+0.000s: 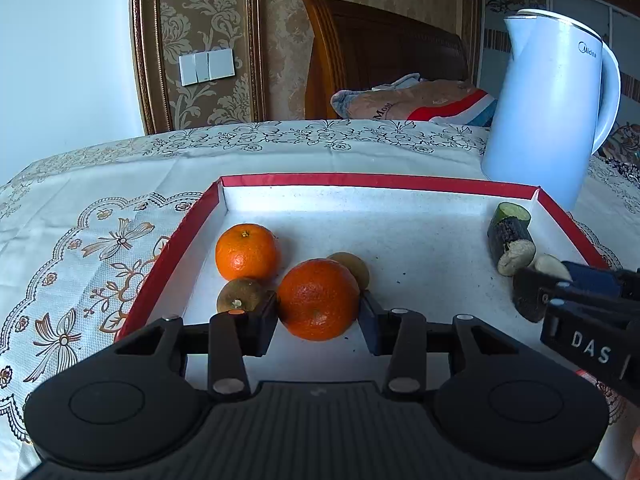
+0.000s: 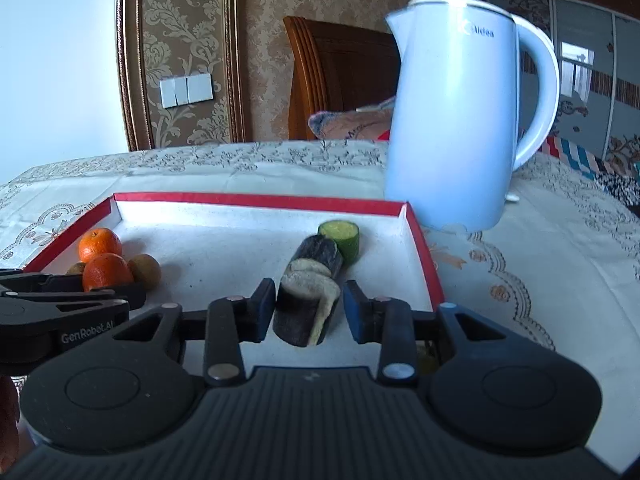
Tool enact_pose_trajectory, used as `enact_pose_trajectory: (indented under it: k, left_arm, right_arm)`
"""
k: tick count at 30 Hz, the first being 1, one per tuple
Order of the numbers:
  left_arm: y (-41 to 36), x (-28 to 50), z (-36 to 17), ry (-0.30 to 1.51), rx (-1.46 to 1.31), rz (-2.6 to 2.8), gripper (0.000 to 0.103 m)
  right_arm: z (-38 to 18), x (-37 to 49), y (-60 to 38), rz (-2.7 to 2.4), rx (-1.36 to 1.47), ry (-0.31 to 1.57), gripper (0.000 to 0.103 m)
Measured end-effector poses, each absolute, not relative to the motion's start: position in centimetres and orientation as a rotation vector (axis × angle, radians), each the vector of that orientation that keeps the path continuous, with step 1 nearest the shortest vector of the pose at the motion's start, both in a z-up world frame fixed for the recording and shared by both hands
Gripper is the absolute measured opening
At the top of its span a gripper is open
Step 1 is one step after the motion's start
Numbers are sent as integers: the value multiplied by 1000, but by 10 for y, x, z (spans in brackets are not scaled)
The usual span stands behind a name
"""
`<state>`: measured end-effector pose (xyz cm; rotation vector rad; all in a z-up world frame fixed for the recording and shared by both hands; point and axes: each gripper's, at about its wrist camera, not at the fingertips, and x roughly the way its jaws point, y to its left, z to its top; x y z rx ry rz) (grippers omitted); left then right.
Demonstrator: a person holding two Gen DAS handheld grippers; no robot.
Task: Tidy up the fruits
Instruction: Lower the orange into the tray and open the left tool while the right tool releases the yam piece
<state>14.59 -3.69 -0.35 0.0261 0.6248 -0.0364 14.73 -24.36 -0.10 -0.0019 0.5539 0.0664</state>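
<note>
With oranges and kiwis gathered at the red tray's (image 1: 376,181) left edge and eggplant chunks along its right, the left gripper (image 1: 318,320) straddles the near orange (image 1: 318,299) and the right gripper (image 2: 308,312) the near eggplant piece (image 2: 306,308), jaws apart, seemingly mid-sorting.

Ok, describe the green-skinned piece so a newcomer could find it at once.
Start at the white kettle. In front of it lies the red-rimmed tray. In the tray's far right corner stands the green stub, the only green piece, beside dark-skinned chunks.
</note>
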Motion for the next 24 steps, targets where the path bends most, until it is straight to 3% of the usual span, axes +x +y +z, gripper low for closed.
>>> enact_pose_trajectory:
  k: [10, 13, 15, 17, 24]
  left_arm:
    - [-36, 151, -6, 642, 29, -24, 46]
    - [-34, 151, -6, 644, 18, -27, 46]
    - [-34, 151, -6, 643, 24, -26, 46]
    - [-33, 151, -6, 644, 24, -25, 47]
    - [-33, 147, -6, 643, 24, -27, 54]
  right_arm:
    - [-1, 151, -242, 64, -12, 549, 33]
    - [1, 149, -243, 61, -13, 541, 40]
    - [1, 148, -243, 56, -14, 534, 59]
    - [2, 146, -242, 44, -28, 521, 69]
    - [4, 141, -243, 39, -24, 508, 91]
